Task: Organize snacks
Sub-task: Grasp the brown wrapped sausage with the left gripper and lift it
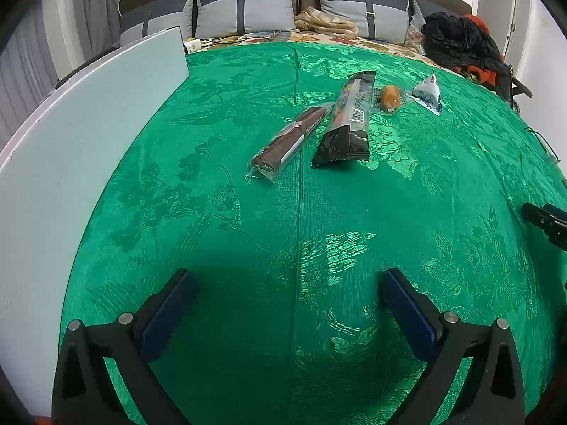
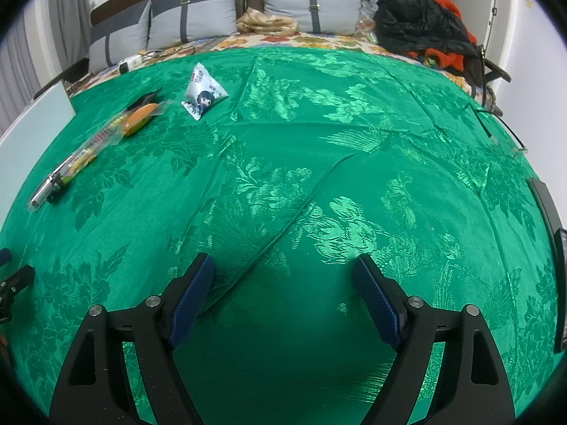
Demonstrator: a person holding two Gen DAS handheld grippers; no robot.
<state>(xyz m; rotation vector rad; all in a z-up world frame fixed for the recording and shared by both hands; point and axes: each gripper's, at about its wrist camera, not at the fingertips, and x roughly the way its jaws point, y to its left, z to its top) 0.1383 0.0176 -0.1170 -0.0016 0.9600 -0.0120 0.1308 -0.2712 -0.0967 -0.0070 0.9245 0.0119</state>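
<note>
Blue-padded, the left gripper [image 1: 287, 304] and the right gripper [image 2: 283, 294] both stand spread and empty above the green cloth [image 1: 248, 248]. Four snacks lie far ahead in a rough row: brown roll [image 1: 287, 141], black packet [image 1: 349, 120], orange bun [image 1: 389, 96], white pouch [image 1: 429, 92]. Sorting seems nearly done.

The print on the black packet [image 1: 349, 120] ahead of the left tongs [image 1: 287, 283] is too small to read. Right of the right tongs [image 2: 285, 269], a dark slab [image 2: 553, 219] is cut off by the picture's edge.

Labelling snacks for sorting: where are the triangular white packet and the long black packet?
triangular white packet [image 2: 205, 96]: right wrist view, on its printed cartoon face.
long black packet [image 1: 349, 124]: left wrist view, mid-length of wrapper.
</note>
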